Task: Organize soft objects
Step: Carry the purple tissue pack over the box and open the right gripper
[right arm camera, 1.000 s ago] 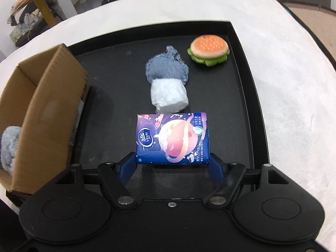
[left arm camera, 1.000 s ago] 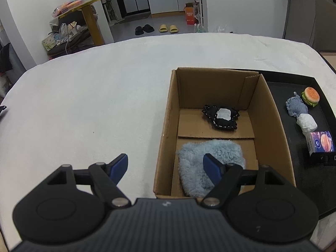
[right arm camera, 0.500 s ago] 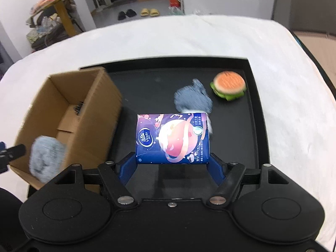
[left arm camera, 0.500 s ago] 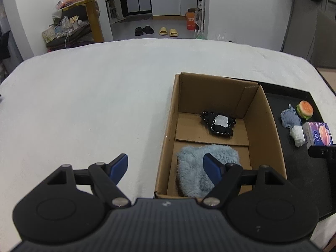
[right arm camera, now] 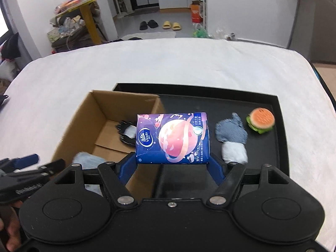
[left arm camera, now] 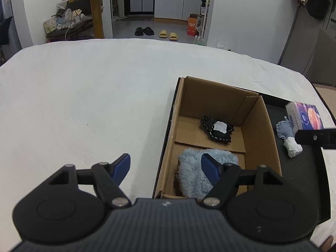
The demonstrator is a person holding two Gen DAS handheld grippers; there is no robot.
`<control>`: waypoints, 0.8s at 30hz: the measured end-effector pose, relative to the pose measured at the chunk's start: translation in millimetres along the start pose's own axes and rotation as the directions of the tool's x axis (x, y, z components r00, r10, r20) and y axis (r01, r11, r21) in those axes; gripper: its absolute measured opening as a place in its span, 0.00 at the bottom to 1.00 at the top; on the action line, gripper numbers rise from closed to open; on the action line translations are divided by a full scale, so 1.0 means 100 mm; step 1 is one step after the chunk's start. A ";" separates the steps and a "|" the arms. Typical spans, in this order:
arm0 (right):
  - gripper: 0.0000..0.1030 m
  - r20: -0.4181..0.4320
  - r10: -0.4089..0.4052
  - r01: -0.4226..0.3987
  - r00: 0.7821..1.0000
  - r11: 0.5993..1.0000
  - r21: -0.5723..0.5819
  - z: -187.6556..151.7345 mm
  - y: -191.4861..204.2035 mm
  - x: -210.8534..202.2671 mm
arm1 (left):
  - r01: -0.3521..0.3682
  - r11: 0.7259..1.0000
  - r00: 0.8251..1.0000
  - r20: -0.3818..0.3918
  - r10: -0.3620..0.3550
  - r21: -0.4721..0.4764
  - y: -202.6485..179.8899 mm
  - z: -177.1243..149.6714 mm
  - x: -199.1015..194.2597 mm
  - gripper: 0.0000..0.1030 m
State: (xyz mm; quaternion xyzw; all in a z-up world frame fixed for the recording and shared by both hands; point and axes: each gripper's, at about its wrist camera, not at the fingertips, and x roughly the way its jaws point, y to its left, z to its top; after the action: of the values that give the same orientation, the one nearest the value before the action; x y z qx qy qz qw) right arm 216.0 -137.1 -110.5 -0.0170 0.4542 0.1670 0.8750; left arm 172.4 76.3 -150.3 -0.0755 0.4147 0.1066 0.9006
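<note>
My right gripper [right arm camera: 171,161] is shut on a purple tissue pack [right arm camera: 172,138], held in the air over the right wall of the cardboard box [right arm camera: 84,115]. The left wrist view shows the same pack [left arm camera: 304,116] at its right edge. In the box lie a fluffy light-blue cloth [left arm camera: 193,174] and a black pouch with a white patch [left arm camera: 219,130]. My left gripper [left arm camera: 165,159] hangs over the box's near left corner; its jaws are closing with nothing between them.
The box stands on the left part of a black tray [right arm camera: 262,153]. On the tray lie a burger toy [right arm camera: 260,120], a denim-blue cloth piece [right arm camera: 231,134] and a white crumpled wad [right arm camera: 234,153]. A white cloth covers the table [left arm camera: 84,105].
The right gripper has lifted the tissue pack off the tray and carried it left, up to the box. The left gripper has drawn back a little from the box.
</note>
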 end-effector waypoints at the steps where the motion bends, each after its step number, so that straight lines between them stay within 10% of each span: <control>1: 0.68 0.003 0.004 -0.004 1.000 1.000 -0.005 0.02 0.04 -0.01 | 0.004 1.000 1.000 0.001 -0.004 -0.003 0.02 0.00 0.00 0.71; 24: 0.68 -0.021 0.097 -0.098 0.995 0.992 -0.076 0.20 0.85 0.14 | 0.109 0.988 0.991 -0.065 -0.117 -0.110 0.26 -0.01 0.17 0.28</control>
State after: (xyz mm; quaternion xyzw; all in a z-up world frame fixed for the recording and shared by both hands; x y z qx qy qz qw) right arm 213.1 -49.0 -99.2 -0.0298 0.4551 0.2269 0.8605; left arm 176.2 103.4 -165.3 -0.1505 0.4354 0.0744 0.8845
